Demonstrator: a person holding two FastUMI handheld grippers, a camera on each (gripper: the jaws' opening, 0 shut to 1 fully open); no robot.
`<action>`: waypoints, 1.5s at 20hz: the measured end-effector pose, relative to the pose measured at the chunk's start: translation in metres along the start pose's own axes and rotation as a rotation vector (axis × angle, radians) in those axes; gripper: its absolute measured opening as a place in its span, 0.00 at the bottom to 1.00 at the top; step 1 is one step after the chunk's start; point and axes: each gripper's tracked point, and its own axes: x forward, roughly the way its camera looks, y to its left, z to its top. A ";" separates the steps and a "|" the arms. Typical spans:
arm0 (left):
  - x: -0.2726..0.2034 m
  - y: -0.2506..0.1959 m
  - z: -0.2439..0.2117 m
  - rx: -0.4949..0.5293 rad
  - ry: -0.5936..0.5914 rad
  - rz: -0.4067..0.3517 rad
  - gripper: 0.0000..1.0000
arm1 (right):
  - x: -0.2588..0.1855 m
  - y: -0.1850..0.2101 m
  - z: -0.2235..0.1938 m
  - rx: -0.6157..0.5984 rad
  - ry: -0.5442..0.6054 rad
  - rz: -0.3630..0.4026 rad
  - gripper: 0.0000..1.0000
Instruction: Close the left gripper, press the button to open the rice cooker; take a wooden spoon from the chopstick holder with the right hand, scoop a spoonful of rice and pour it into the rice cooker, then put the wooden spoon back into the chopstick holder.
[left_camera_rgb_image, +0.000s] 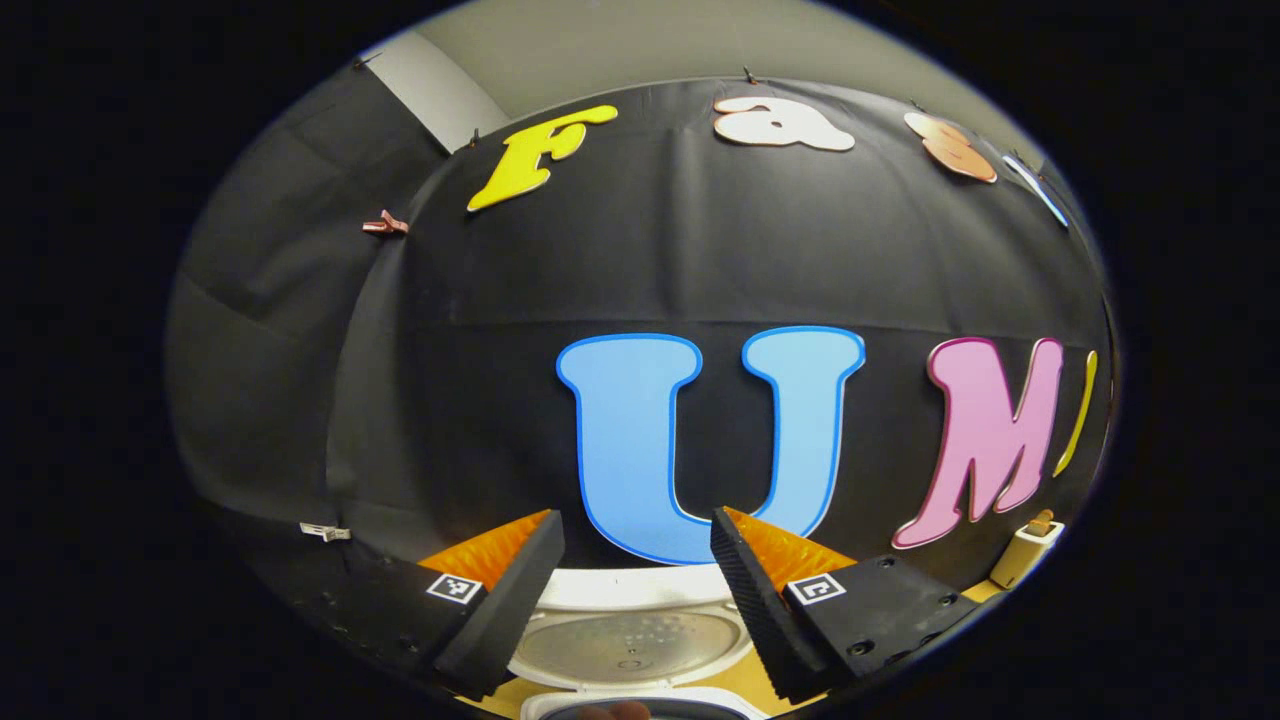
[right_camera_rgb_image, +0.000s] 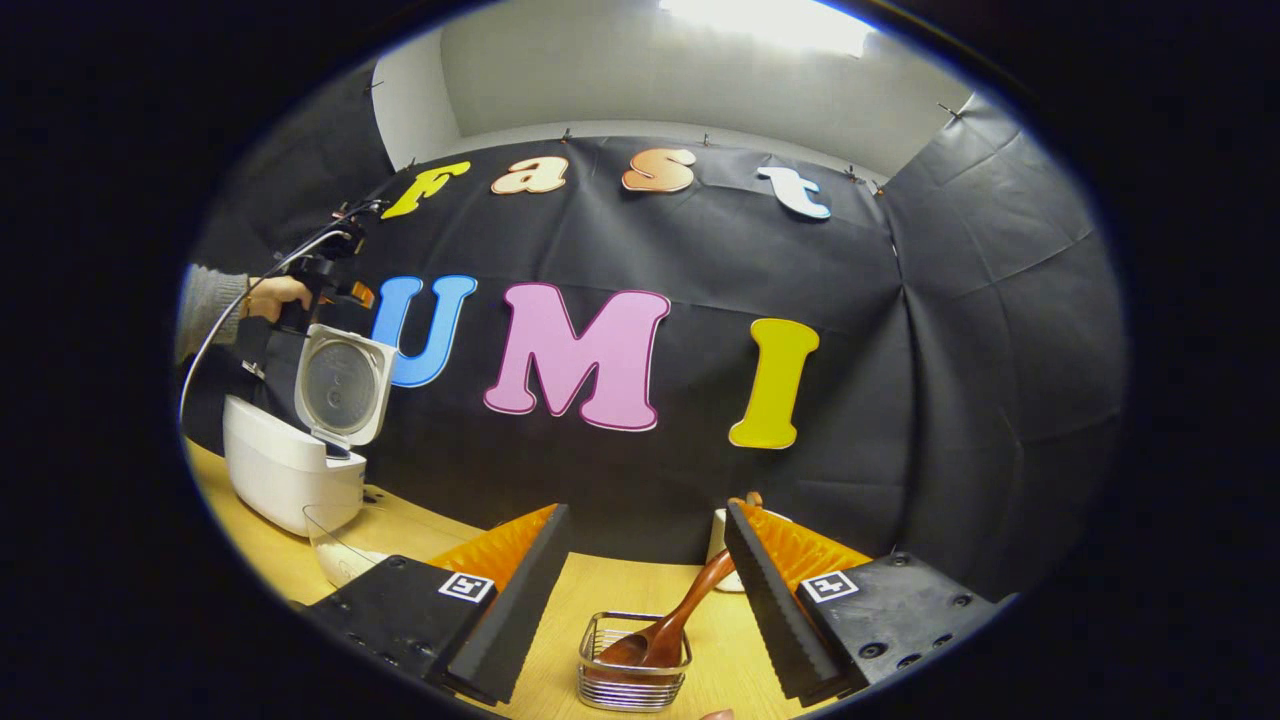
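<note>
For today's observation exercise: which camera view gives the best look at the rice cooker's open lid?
The right gripper view: there the rice cooker stands whole on the table, its lid raised upright with the round inner plate facing the camera. The left gripper view catches just the lid's inner plate low between its own open tool's fingers.

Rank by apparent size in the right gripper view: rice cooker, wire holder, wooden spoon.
1. Rice cooker, largest, though farthest away.
2. Wire holder.
3. Wooden spoon.
Holder and spoon look close in extent and both sit near the camera, so their order is unsure.
</note>
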 end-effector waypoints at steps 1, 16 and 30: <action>0.013 0.003 -0.003 0.004 0.008 0.014 0.95 | 0.001 0.001 -0.004 -0.011 0.007 0.005 0.95; -0.008 0.010 -0.074 0.062 0.203 0.065 0.99 | 0.001 -0.014 -0.014 0.007 0.049 0.001 0.95; -0.163 -0.022 -0.164 0.000 0.353 -0.100 0.98 | -0.017 -0.011 0.033 0.063 -0.045 0.013 0.95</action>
